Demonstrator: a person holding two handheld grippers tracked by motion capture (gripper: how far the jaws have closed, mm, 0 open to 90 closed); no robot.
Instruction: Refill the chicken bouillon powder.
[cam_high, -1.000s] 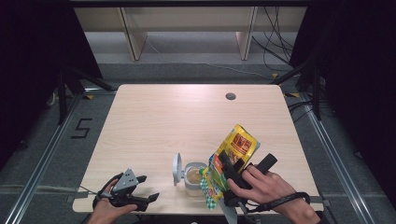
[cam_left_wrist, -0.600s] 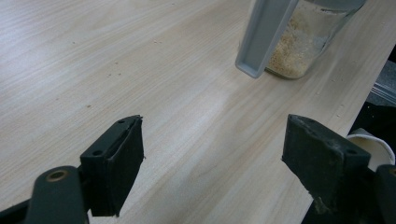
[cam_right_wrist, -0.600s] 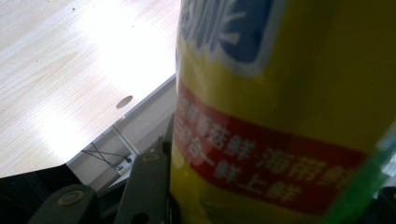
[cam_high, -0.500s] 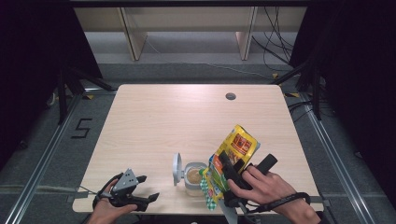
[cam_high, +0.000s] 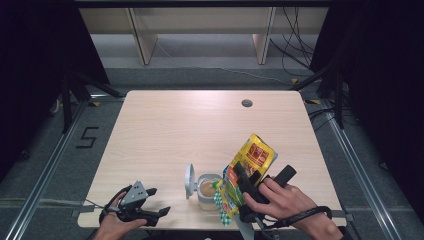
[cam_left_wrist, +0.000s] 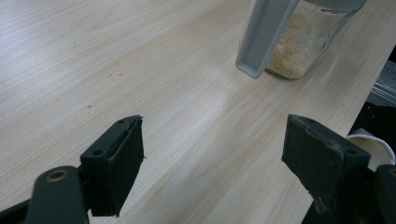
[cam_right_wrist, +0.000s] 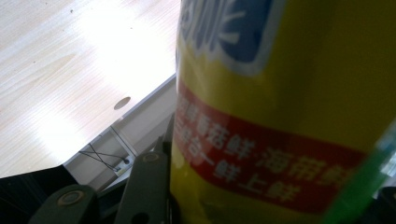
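Right tool (cam_high: 246, 187) is clamped on the yellow pouch (cam_high: 252, 160), tipped over the open jar (cam_high: 207, 192) at the near edge of the tabletop (cam_high: 190, 125); left tool (cam_high: 150, 212) sits near-left, jaws wide and empty. Pouch looks light, soft, slick film, likely to buckle and slip, so grip mid-body. Jar looks rigid, breakable; steady its wall.

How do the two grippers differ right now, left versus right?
The left gripper has open jaws with nothing between them; the right gripper is shut on a yellow packet. The left rests low at the table's near edge, away from the jar; the right holds its packet tilted over the open jar. Both are hand-held.
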